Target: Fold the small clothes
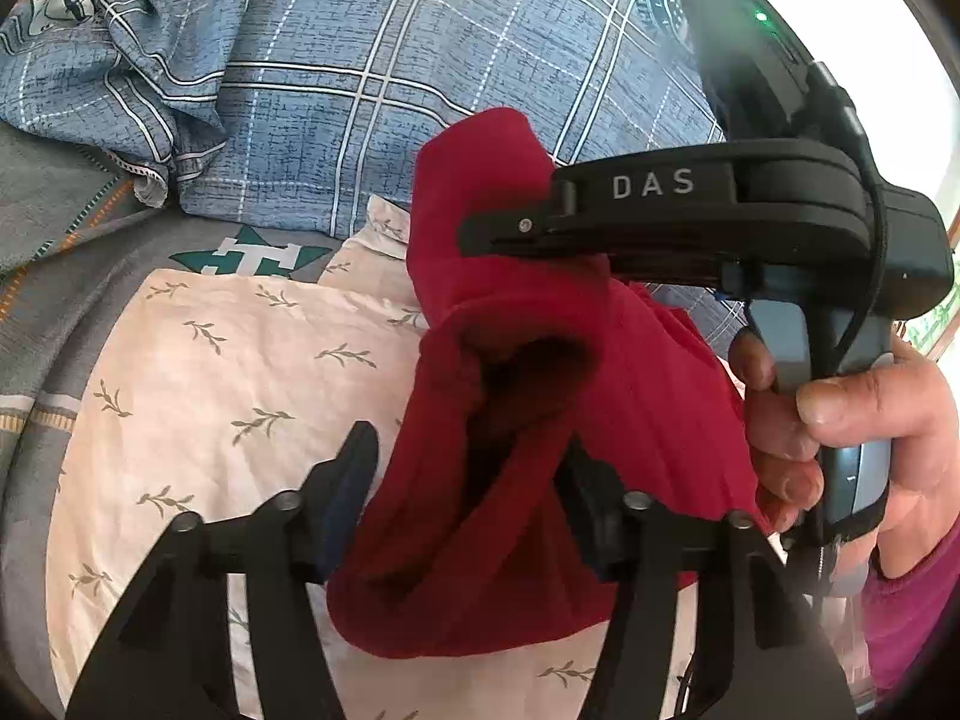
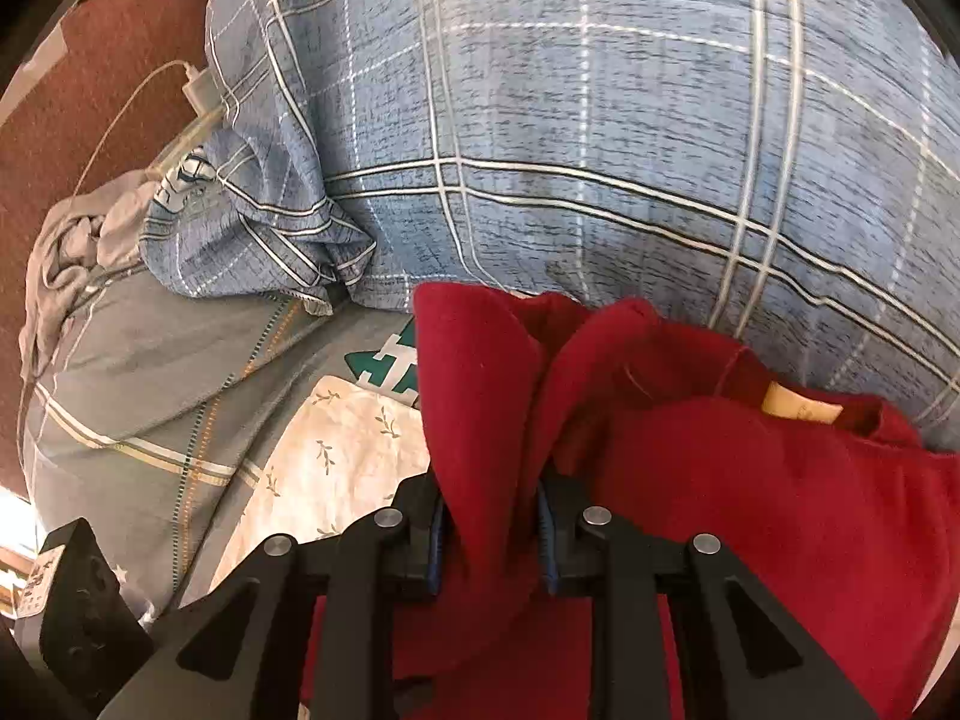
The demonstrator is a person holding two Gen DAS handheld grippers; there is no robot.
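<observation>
A small red garment (image 1: pixel 510 396) hangs bunched in the air above a white leaf-print cloth (image 1: pixel 228 372). My left gripper (image 1: pixel 474 468) has its jaws wide apart, with red fabric draped between and over them. My right gripper (image 2: pixel 492 516) is shut on a fold of the red garment (image 2: pixel 750 480), which spreads to the right with a tan label (image 2: pixel 798 402) showing. In the left wrist view the right gripper (image 1: pixel 516 228) comes in from the right, held by a hand (image 1: pixel 840 420), pinching the garment's upper part.
A blue plaid quilt (image 2: pixel 600 120) is heaped behind. A grey bedsheet (image 2: pixel 150 372) with a green emblem (image 1: pixel 258 255) lies under the white cloth. A white charger and cable (image 2: pixel 198 84) lie at the far left on a dark red surface.
</observation>
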